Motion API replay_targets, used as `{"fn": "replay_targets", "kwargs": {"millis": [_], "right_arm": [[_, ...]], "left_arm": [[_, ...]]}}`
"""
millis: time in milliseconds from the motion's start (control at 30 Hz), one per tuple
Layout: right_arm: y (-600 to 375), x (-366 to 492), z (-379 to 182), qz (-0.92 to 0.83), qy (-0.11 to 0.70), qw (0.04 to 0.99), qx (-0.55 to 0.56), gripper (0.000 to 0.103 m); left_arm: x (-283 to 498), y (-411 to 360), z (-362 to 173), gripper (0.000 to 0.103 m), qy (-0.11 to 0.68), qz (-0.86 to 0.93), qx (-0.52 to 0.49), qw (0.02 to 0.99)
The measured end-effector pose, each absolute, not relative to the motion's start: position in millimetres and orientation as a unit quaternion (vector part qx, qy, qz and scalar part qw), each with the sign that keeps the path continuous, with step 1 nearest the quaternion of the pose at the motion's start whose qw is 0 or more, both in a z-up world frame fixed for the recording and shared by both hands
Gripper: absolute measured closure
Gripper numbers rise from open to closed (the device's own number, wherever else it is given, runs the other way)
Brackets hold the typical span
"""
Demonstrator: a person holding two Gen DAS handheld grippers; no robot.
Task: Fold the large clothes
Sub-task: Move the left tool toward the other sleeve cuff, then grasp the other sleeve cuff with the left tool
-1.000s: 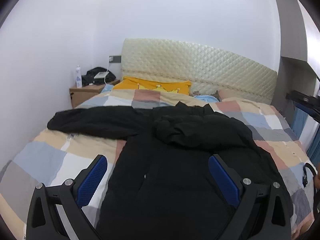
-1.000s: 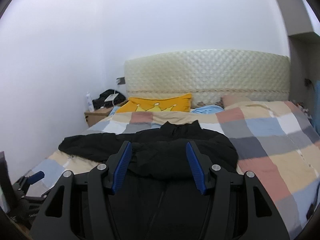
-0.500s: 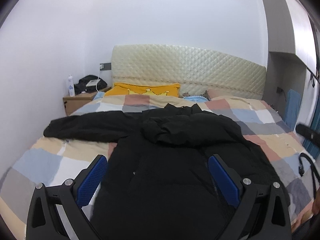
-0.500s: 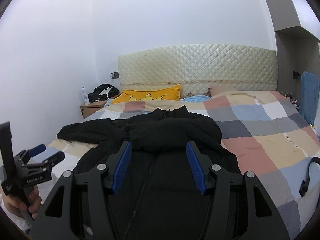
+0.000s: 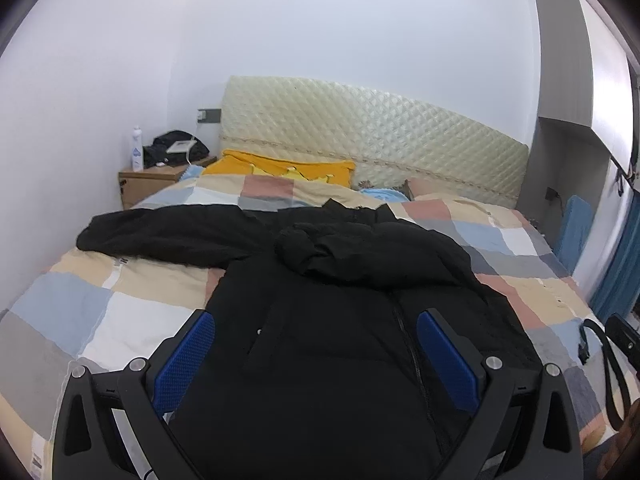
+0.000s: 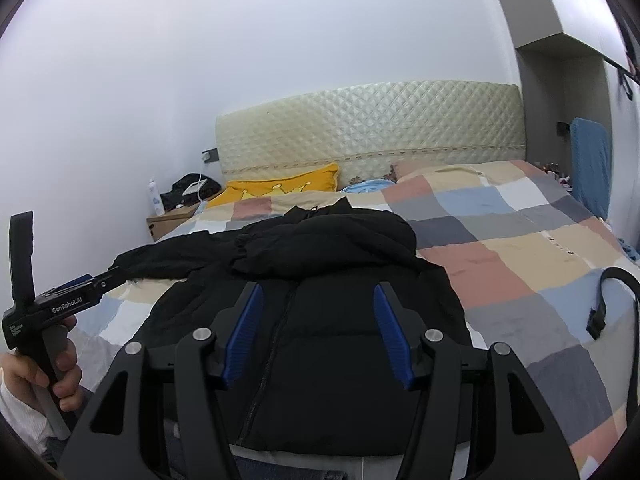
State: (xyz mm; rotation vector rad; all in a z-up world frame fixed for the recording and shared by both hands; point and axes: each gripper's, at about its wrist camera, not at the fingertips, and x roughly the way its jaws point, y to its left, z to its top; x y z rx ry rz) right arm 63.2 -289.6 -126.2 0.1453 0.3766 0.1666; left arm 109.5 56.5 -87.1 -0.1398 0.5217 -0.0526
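A large black padded jacket (image 5: 340,332) lies front up on the checked bedspread (image 5: 92,308), zipper toward me. Its left sleeve (image 5: 160,236) stretches out to the left; the right sleeve is folded across the chest (image 5: 360,256). My left gripper (image 5: 316,324) is open and empty, above the jacket's lower body. My right gripper (image 6: 318,300) is open and empty over the jacket (image 6: 320,320) near the hem. The left gripper also shows in the right wrist view (image 6: 94,282), held in a hand at the left.
A yellow pillow (image 5: 284,170) and quilted headboard (image 5: 372,140) are at the far end. A wooden nightstand (image 5: 148,184) with a bottle and dark things stands at the back left. A black strap (image 6: 612,304) lies on the bed's right edge. A grey wardrobe (image 5: 576,80) stands at the right.
Both grippers have pulled back and lifted from the jacket, so more of the bed and room shows. The left gripper and its hand have come into the right wrist view. The jacket has not moved.
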Motion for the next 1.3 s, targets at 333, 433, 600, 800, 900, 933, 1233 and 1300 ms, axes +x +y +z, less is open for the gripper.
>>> {"fn": "replay_targets", "kwargs": {"millis": [333, 433, 600, 800, 900, 933, 1233, 1300], "right_arm": [[-282.2, 65.7, -129.4, 0.082, 0.194, 0.975, 0.069, 0.039], [-276.6, 63.7, -130.6, 0.077, 0.195, 0.976, 0.065, 0.033], [-267.9, 61.8, -135.0, 0.072, 0.195, 0.976, 0.063, 0.031], [-266.0, 72.2, -141.7, 0.056, 0.207, 0.975, 0.063, 0.022], [-263.9, 80.9, -146.0, 0.055, 0.222, 0.972, 0.062, 0.022], [-261.4, 84.5, -148.0, 0.054, 0.229, 0.97, 0.059, 0.022], [-240.1, 114.2, -162.4, 0.023, 0.265, 0.964, 0.027, 0.021], [-237.4, 121.3, -163.1, 0.017, 0.268, 0.963, 0.025, 0.02]], "left_arm": [[136.6, 150.7, -62.2, 0.001, 0.284, 0.032, -0.11, 0.952], [156.4, 190.2, -59.4, 0.001, 0.294, 0.058, -0.111, 0.948], [201.7, 262.0, -75.0, 0.001, 0.333, 0.073, -0.132, 0.931], [248.5, 351.8, -113.4, 0.001, 0.339, 0.106, -0.178, 0.917], [265.3, 384.7, -135.0, 0.001, 0.341, 0.103, -0.212, 0.91], [273.6, 402.3, -147.5, 0.001, 0.337, 0.094, -0.246, 0.904], [329.3, 490.8, -226.5, 0.001, 0.326, 0.099, -0.385, 0.858], [345.4, 498.6, -240.9, 0.001, 0.336, 0.124, -0.37, 0.857]]}}
